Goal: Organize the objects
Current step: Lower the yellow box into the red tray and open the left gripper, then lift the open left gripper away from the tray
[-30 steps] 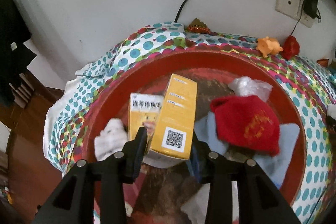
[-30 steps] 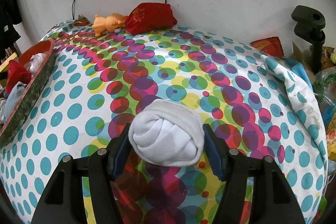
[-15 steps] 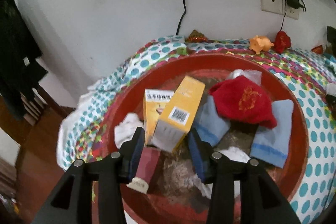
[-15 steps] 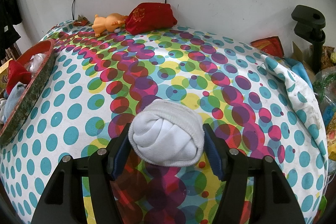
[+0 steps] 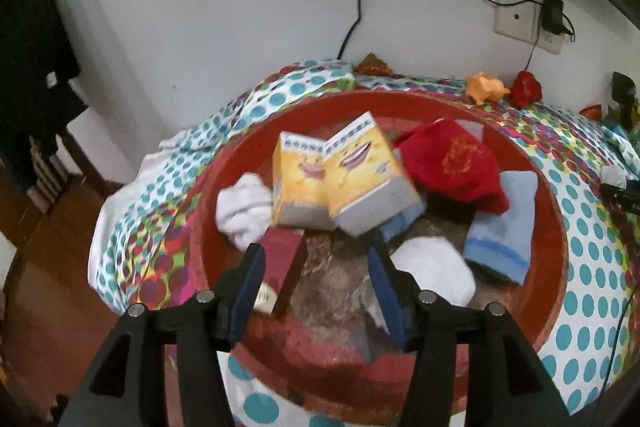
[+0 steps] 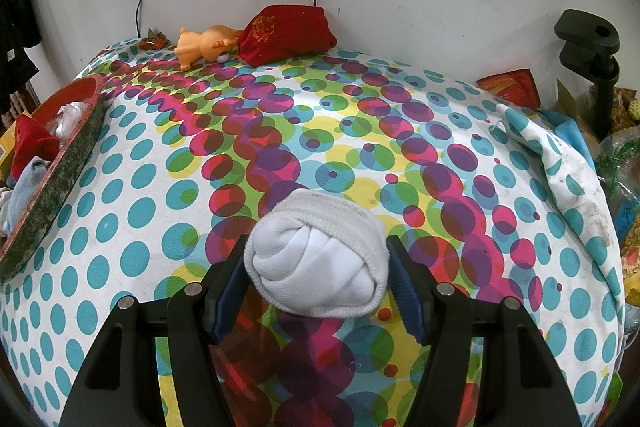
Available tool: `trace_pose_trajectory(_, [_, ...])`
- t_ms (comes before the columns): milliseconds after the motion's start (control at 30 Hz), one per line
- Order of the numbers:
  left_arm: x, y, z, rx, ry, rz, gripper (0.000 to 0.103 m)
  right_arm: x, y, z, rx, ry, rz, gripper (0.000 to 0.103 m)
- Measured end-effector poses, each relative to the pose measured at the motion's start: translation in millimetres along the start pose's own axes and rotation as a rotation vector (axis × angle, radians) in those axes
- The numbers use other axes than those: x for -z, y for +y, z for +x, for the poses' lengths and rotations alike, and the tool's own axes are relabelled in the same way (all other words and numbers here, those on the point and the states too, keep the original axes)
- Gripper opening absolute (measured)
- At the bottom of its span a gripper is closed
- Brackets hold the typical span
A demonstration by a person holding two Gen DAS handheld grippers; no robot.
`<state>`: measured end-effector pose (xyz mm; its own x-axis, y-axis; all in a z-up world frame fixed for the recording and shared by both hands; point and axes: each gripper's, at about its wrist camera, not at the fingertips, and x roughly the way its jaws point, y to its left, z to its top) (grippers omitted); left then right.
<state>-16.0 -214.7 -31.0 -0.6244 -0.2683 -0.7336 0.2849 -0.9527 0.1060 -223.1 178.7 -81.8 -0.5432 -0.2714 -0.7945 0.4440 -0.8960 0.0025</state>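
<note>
Above a round red lacquered basin [image 5: 554, 227] on a polka-dot tablecloth [image 6: 160, 195], the left gripper [image 5: 316, 281] hangs with its jaws opening and nothing pressed between the blue pads [image 5: 249, 277]. Just ahead of its fingertips, two yellow cardboard boxes [image 5: 340, 171] printed with cartoon mouths lean against each other inside the basin; a dark red box [image 5: 286, 263] lies right beside the left pad, partly between the jaws but not gripped. A crumpled white cloth [image 5: 244, 209] sits ahead and to the left, a red embroidered pouch [image 5: 452, 163] ahead and to the right, with a light blue sock [image 5: 504, 227] and a white sock [image 5: 432, 269] on the right-hand side. Over the open tablecloth, the right gripper [image 6: 316, 281] clamps a rolled white sock ball [image 6: 316, 259] between both pads, the basin lying far off to its left. Well ahead, by the wall, an orange toy animal [image 6: 200, 45] rests beside a second red pouch [image 6: 288, 33].
</note>
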Motion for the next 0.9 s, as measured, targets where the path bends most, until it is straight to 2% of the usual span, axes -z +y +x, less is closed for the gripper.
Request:
trace_pose_trajectory(200, [16.6,-1.2,-21.0,-0.087,-0.065,-0.016,0.055,-0.1,0.1,0.0,0.000,0.000,-0.001,0.062])
trace_pose_trajectory(300, [18.3,-3.4,-25.7,-0.055,-0.052,0.011,0.056,0.0,0.1,0.1,0.001,0.000,-0.001,0.062])
trace_pose_trajectory(400, [19.9,-5.7,-30.0,-0.077,-0.066,0.057,0.056,0.2,0.2,0.1,0.000,0.000,-0.001,0.062])
trace_pose_trajectory(467, [22.0,-5.2,-34.3,-0.110,-0.076,0.054,0.056,0.1,-1.4,0.0,0.001,0.000,-0.001,0.062])
trace_pose_trajectory(667, [25.7,-1.7,-40.2,-0.122,-0.067,0.041,0.056,-0.9,-3.6,0.1,0.005,0.001,0.005,0.063])
trace_pose_trajectory(833, [27.4,-6.2,-41.4,-0.090,-0.065,0.052,0.056,-1.4,-0.2,1.3,0.033,0.002,0.035,0.063])
trace_pose_trajectory(900, [27.9,-9.3,-41.7,-0.088,-0.065,0.064,0.056,-2.0,0.9,4.1,0.037,0.000,0.044,0.059])
